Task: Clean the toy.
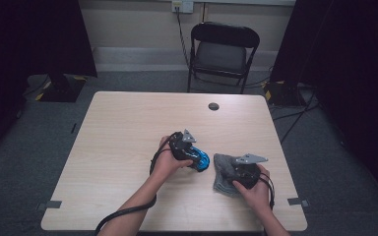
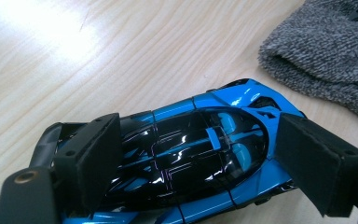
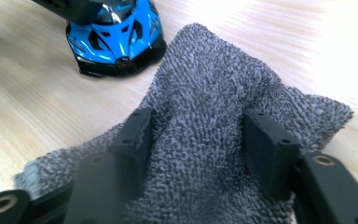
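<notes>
Black folding chair (image 1: 224,51) behind table (image 1: 128,128) — wall socket (image 1: 182,6) w/ cable above.

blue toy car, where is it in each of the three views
High view: the car sits mid-table, under the left hand-held gripper.
Left gripper view: it is at lower centre, between the jaws.
Right gripper view: it is at the top left, nose towards the camera.
Shared landmark: the grey cloth beside the car.
</notes>
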Demonstrator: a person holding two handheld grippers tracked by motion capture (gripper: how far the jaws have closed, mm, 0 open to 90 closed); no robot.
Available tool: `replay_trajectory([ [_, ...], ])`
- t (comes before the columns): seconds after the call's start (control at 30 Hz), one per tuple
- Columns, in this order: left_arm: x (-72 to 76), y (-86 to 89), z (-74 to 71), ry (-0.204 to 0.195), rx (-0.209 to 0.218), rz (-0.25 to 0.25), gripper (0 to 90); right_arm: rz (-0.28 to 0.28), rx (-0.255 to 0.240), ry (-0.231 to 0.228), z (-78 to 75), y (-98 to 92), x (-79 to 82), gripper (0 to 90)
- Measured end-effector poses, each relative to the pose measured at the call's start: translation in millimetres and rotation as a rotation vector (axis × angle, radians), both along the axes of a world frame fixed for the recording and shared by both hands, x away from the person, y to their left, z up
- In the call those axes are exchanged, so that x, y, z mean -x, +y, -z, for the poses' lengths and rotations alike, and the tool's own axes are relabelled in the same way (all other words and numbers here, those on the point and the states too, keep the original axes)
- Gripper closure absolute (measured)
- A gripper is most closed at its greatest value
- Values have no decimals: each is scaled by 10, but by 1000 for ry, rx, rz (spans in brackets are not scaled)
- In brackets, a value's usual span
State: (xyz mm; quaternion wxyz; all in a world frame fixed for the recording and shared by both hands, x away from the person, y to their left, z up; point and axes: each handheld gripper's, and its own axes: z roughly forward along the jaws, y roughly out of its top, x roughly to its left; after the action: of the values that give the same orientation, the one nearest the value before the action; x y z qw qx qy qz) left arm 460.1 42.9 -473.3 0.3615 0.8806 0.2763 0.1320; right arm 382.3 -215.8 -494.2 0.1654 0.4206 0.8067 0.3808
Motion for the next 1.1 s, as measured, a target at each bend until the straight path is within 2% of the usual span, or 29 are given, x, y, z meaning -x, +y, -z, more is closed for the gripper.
replay_trajectory([
  [0.07,4,-4,2,-14,-29,7,149,-5,2,-2,0,40,-17,468],
  [0.23,4,-33,-10,-8,-45,6,140,-30,6,-7,-1,175,-41,542],
  [0.33,9,-37,-2,-10,-34,-4,137,-61,7,-4,-7,244,-31,625],
  [0.5,11,-29,1,-15,-34,1,137,-109,2,22,-29,298,17,682],
  [0.67,10,-22,1,-14,-34,0,138,-148,-29,53,-36,313,67,697],
  [0.77,14,-29,4,-11,-22,-16,143,-163,-32,64,-42,334,93,698],
  [1.1,19,-31,1,-12,-25,-16,147,-227,-41,96,-57,453,164,702],
])
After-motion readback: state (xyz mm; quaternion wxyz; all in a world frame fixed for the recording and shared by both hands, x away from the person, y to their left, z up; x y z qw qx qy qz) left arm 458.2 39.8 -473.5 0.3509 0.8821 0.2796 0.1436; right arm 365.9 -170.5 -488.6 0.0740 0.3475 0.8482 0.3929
